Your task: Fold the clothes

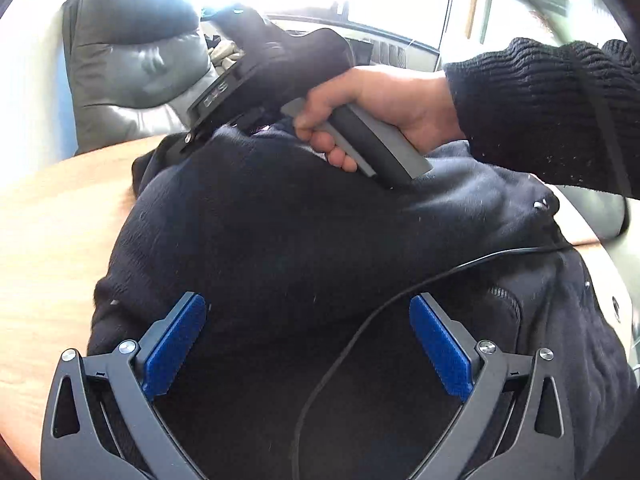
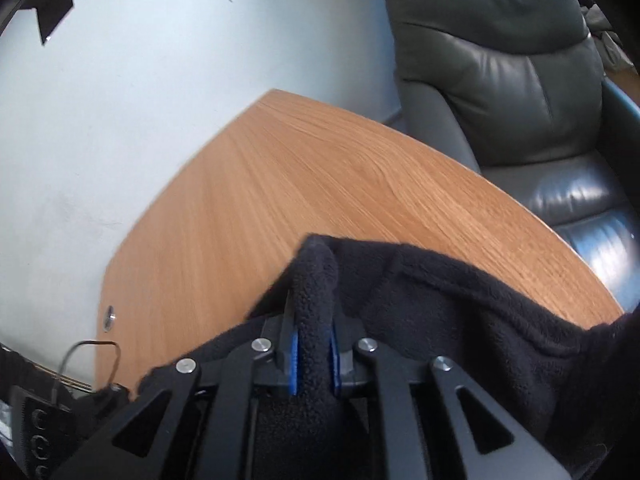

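- Clearly the dark fleece garment (image 1: 280,232) lies bunched on the wooden table (image 1: 52,216), covering most of the near side; its far edge (image 2: 440,276) ends short of the table's far rim.
- Pinching a rolled fold of that far edge, the right gripper (image 2: 314,360) has its blue pads (image 2: 294,364) pressed together on the fleece, with cloth bulging up between them.
- Spread wide, the left gripper (image 1: 308,344) hovers over the near part of the garment and holds nothing; whether its pads touch the cloth I cannot tell.
- To do this fold well, I judge the right gripper should keep its pinch firm and carry the edge low and evenly across, while the left one pins or grips the near layer so the pile does not drag along.
- A thin black cable (image 1: 360,320) lies over the garment and could get caught in the fold.
- Beyond the table stands a grey leather chair (image 2: 520,92), near a pale wall (image 2: 140,60).
- Light marks show on the right gripper's body in the left view, too blurred to read; no brand or label on the garment is visible.
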The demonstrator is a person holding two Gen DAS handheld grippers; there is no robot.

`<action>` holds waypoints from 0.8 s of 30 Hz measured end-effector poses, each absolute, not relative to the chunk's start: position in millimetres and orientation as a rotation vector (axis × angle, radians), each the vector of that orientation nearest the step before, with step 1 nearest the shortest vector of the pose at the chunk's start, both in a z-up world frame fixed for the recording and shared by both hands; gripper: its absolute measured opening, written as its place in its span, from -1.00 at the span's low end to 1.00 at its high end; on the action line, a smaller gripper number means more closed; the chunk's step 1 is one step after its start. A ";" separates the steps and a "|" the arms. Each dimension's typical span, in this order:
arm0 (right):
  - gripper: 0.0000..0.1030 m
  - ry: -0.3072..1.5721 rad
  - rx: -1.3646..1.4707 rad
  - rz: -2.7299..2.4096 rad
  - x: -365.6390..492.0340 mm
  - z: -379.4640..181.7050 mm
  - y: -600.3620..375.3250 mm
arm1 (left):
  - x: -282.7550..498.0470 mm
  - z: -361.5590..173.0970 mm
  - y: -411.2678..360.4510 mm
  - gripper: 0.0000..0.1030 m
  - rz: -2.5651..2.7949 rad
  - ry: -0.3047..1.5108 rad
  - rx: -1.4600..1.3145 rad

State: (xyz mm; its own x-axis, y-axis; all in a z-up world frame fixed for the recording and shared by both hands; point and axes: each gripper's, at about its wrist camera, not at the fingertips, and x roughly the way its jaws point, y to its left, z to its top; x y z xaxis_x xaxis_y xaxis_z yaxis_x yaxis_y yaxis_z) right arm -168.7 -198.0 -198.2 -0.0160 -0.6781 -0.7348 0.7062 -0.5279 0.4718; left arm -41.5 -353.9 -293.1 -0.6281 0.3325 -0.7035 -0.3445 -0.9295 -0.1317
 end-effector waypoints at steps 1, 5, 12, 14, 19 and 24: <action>-0.58 -0.001 1.221 -1.768 -168.4 -197.3 -188.3 | -39.0 -294.1 -356.2 1.00 2.533 0.018 -1.103; 0.27 -0.048 1.131 -1.940 -151.9 -168.3 -148.6 | -33.3 -292.0 -360.2 1.00 2.491 0.000 -1.162; 0.64 0.057 0.834 -2.024 -33.8 -89.4 -88.6 | -21.2 -272.7 -360.4 1.00 2.495 -0.031 -1.030; 0.64 0.128 0.910 -2.057 -9.0 -108.1 -78.9 | -31.3 -283.9 -359.1 1.00 2.493 -0.022 -1.087; 0.49 0.198 1.234 -2.232 13.6 -188.8 -26.3 | -32.1 -299.9 -370.0 1.00 2.493 -0.060 -1.235; 0.12 0.293 1.288 -2.466 35.3 -209.1 44.2 | -34.7 -303.8 -387.1 0.99 2.461 -0.140 -1.307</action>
